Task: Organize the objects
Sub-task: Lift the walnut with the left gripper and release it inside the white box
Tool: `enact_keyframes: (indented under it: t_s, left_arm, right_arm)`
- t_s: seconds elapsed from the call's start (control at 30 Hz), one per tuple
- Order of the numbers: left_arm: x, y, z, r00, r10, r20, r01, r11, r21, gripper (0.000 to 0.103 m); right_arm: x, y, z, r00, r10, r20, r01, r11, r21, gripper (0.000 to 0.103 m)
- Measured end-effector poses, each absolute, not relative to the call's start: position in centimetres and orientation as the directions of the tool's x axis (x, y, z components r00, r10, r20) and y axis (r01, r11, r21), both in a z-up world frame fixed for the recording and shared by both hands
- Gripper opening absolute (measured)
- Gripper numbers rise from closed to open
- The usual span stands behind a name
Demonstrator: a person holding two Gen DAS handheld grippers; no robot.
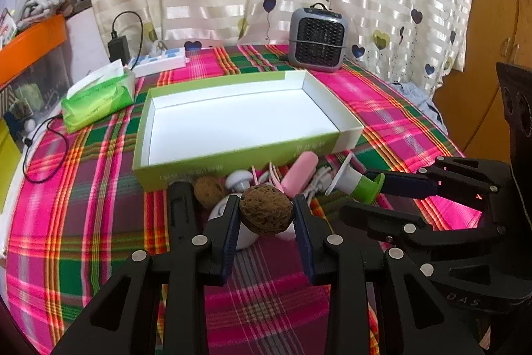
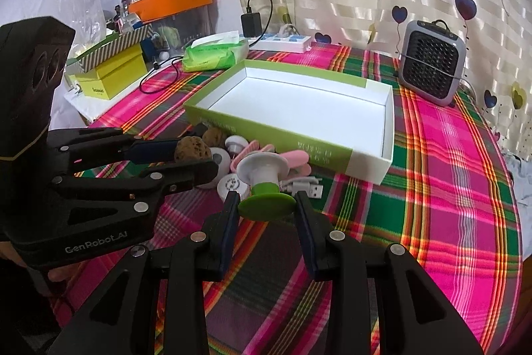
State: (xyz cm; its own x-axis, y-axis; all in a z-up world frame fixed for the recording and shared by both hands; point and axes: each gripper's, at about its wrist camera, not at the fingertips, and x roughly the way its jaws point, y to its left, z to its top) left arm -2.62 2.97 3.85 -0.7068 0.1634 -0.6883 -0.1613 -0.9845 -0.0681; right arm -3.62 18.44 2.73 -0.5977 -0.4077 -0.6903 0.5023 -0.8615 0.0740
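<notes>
The shallow green cardboard box with a white lining point(image 1: 232, 118) sits empty on the plaid-covered surface point(image 1: 83, 222). Just in front of it, the left gripper point(image 1: 266, 215) is clenched on a wrinkled brown walnut point(image 1: 266, 213), and the right gripper point(image 2: 267, 205) grasps a white-and-green spool-shaped stopper point(image 2: 264, 185). Only the right wrist view shows the yellow lidded box point(image 2: 109, 79) and a white USB cable point(image 2: 309, 187).

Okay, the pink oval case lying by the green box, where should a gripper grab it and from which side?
Grip the pink case across its narrow width near the middle, coming from above: it lies flat and long. Its ends are crowded by the box wall, the white cable and the green-and-white spool, so a side approach looks blocked.
</notes>
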Motion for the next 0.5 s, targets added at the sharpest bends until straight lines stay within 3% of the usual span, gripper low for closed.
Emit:
enact_keyframes:
  t_s: [0.5]
  left_arm:
    - [-6.8, 2.2, 5.5, -0.735, 0.141, -0.664, -0.148, -0.988, -0.045, 0.030]
  right_arm:
    - [-7.7, 17.9, 4.6, -0.638, -0.390, -0.664, 0.489, -0.871, 0.042, 0.035]
